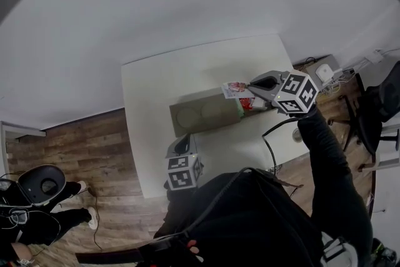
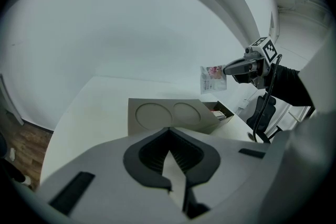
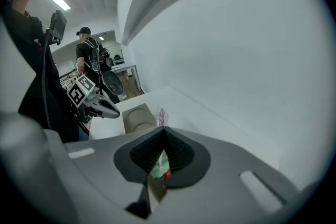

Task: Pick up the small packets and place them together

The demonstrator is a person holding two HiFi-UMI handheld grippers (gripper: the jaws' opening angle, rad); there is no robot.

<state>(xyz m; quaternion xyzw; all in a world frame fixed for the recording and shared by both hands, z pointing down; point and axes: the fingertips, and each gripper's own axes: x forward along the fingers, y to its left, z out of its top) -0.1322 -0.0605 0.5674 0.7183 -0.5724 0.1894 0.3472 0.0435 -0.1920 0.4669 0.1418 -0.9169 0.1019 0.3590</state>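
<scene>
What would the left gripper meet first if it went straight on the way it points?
Probably the cardboard box: the left gripper points down at its panel with two round recesses. Depth is unclear, so the white table just short of the box could come first.

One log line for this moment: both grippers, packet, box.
right gripper: shut on packet, held in air above box | left gripper: shut, empty, by table near edge | stage: packet not yet placed

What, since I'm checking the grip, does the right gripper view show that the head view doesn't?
Only the right gripper view: the right hand-held gripper with jaws pinching the packet edge-on. Only the head view: red packets at the end of the box. Both: that box, the held packet, the left hand-held gripper.
</scene>
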